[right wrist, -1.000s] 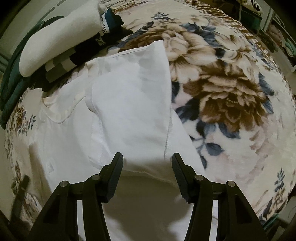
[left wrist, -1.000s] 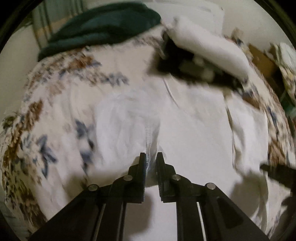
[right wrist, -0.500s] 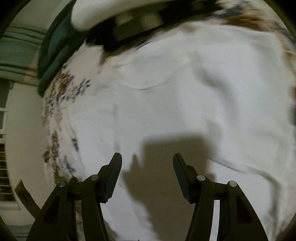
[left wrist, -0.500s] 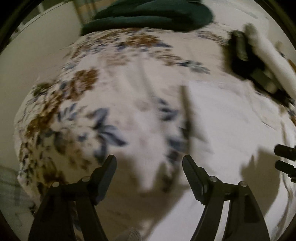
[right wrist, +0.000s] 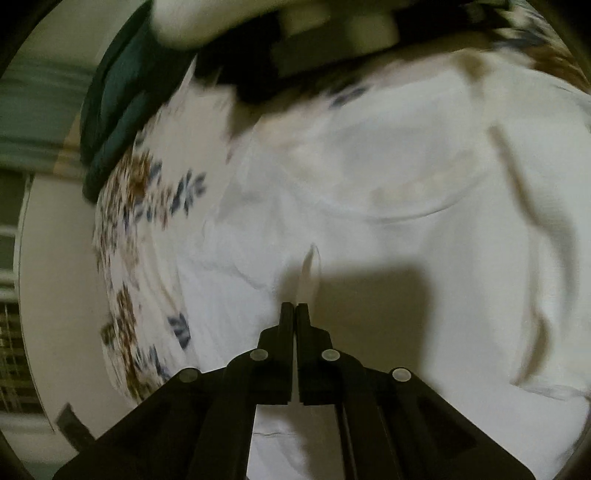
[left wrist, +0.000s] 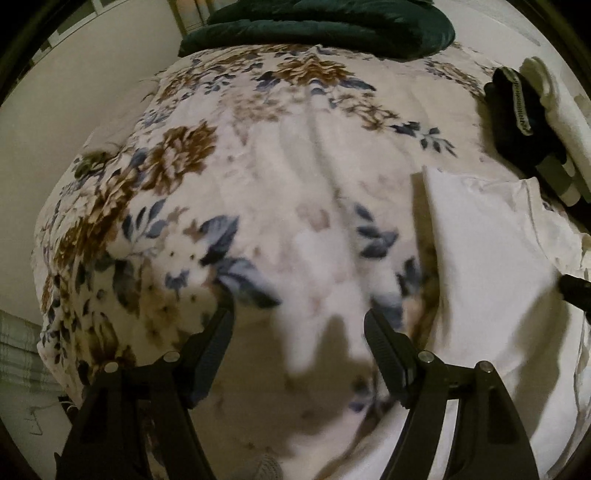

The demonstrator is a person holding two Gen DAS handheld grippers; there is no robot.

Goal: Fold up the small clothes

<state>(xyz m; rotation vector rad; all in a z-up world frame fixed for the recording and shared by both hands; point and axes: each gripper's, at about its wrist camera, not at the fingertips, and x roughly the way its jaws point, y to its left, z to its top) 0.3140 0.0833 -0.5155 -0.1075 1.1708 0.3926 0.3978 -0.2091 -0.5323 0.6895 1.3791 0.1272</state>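
The left wrist view looks forward and down past the left gripper (left wrist: 299, 317), close above the floral blanket (left wrist: 192, 177), with the white garment (left wrist: 491, 251) off to its right. The right wrist view sits low and close over that same white garment (right wrist: 424, 229), facing ahead of the right gripper (right wrist: 294, 306). Both views share the garment, the blanket and the dark green bedding (left wrist: 325, 26) beyond.

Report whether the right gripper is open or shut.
Shut: the right gripper has its fingers pressed together, pinching a raised ridge of the white shirt.
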